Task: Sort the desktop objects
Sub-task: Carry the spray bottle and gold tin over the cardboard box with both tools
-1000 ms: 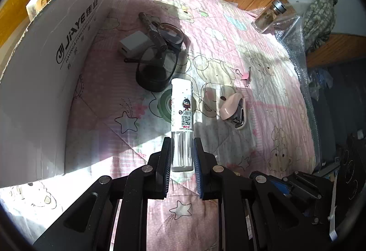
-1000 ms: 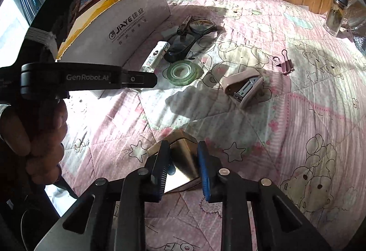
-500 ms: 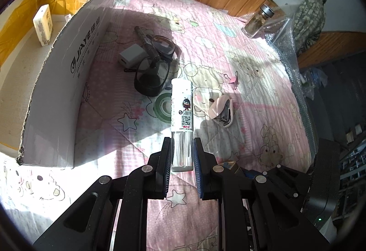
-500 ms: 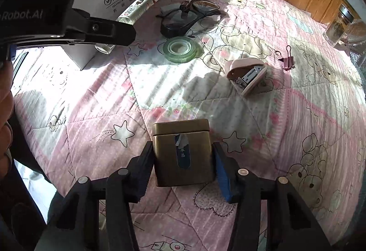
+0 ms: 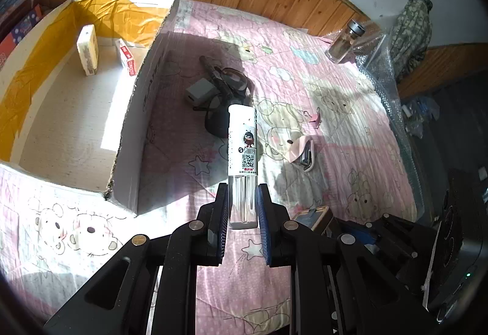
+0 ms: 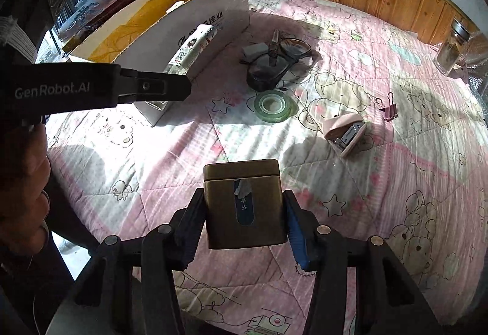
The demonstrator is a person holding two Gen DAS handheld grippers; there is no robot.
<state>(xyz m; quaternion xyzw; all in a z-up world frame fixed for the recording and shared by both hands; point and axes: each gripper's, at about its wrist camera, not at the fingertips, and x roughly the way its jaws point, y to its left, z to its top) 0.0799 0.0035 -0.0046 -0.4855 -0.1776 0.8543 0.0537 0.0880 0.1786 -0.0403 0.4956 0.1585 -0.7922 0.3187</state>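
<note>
My left gripper (image 5: 242,197) is shut on the clear base of a white spray bottle (image 5: 244,145), which hangs in the air beside the open white cardboard box (image 5: 143,84). The right wrist view shows the same bottle (image 6: 192,48) in front of the box wall (image 6: 225,14), with the left gripper (image 6: 170,88) seen from the side. My right gripper (image 6: 245,213) is shut on a brass-coloured square tin (image 6: 244,179); both pads press on its sides above the pink quilt. The tin's corner (image 5: 314,217) also shows in the left wrist view.
On the quilt lie a tape roll (image 6: 272,106), a pink stapler (image 6: 344,133), a binder clip (image 6: 389,109), glasses on dark items (image 6: 274,66) and a grey charger (image 5: 199,91). A glass jar (image 6: 451,51) stands far right. Two small cartons (image 5: 87,49) are inside the box.
The left gripper rose with the bottle, bringing the box's inside into view. The right jaws went from a narrow hold to a wide hold across the tin and moved with it.
</note>
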